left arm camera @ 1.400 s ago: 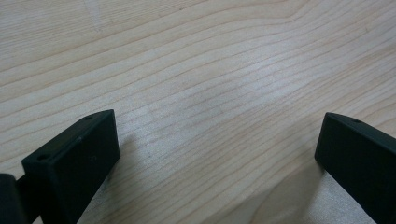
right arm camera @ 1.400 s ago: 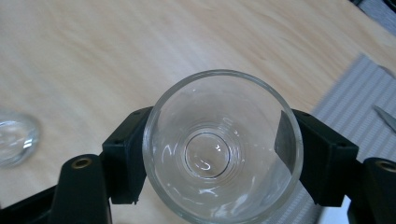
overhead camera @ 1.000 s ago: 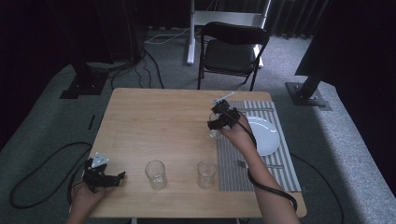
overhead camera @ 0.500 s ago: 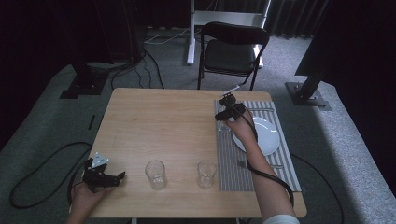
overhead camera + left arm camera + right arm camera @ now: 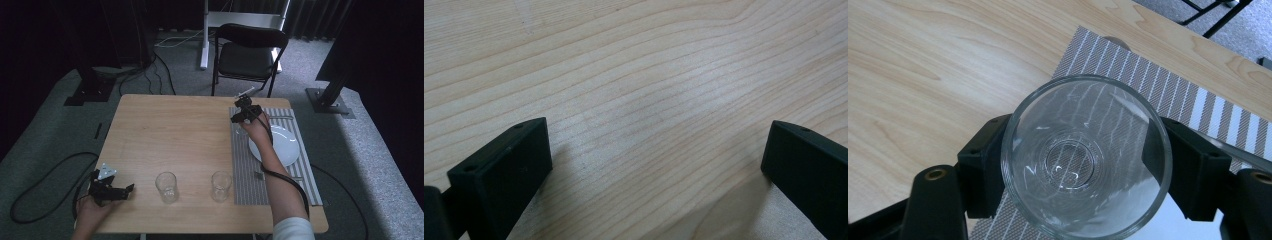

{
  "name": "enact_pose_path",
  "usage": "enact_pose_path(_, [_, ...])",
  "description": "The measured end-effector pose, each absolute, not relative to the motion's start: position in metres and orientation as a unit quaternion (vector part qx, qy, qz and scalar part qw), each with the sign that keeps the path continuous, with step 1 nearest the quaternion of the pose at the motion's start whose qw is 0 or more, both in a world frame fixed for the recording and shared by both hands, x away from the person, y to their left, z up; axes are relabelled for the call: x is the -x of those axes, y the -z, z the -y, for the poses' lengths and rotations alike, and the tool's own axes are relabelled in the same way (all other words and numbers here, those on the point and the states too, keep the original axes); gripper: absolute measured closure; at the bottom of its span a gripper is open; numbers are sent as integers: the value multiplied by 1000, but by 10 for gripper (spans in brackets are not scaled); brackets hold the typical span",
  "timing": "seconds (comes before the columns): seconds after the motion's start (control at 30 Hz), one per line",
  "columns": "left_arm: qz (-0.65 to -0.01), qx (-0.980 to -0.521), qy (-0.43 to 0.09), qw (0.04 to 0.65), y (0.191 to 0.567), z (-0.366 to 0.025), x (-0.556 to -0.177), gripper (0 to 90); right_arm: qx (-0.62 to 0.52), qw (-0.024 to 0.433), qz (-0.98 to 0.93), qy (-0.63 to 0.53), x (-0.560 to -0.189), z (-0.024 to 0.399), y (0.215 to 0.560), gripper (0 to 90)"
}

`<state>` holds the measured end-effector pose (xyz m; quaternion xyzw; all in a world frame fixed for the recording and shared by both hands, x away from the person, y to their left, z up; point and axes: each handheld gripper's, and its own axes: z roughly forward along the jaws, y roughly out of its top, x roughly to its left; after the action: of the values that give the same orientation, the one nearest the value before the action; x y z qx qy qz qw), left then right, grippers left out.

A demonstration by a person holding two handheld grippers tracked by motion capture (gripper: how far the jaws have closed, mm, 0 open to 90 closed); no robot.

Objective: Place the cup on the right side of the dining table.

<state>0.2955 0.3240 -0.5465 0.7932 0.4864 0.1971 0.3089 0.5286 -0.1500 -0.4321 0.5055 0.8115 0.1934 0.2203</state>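
Left gripper rests at the table's near-left corner, jaws apart, nothing between them, with two empty tumblers just right of it along the near edge. Right gripper is clamped on a clear glass over the striped placemat's far-left corner, beside the white plate. Looks like the placing step; next move calls for lowering it upright onto the mat, then opening.

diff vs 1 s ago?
The right tongs, shut on a clear drinking glass, carried it away from the person to the far left corner of the grey striped placemat. The left tongs, two clear glasses on the wooden table and the white plate stayed put.
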Motion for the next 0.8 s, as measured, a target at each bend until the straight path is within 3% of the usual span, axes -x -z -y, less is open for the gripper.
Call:
enact_pose_path(0.5, [-486, -793, -197, 309, 546, -324, -295, 2, -533, 199, -791, -222, -544, 165, 443, 272])
enact_pose_path(0.6, [-486, -793, -197, 309, 546, -324, -295, 2, -538, 193, -785, -238, -542, 171, 443, 210])
enact_pose_path(0.73, [-486, -793, -197, 309, 546, -324, -296, 1, -534, 186, -785, -251, -539, 176, 441, 198])
enact_pose_path(0.8, [-486, -793, -197, 309, 546, -324, -296, 1, -529, 190, -788, -252, -535, 177, 440, 138])
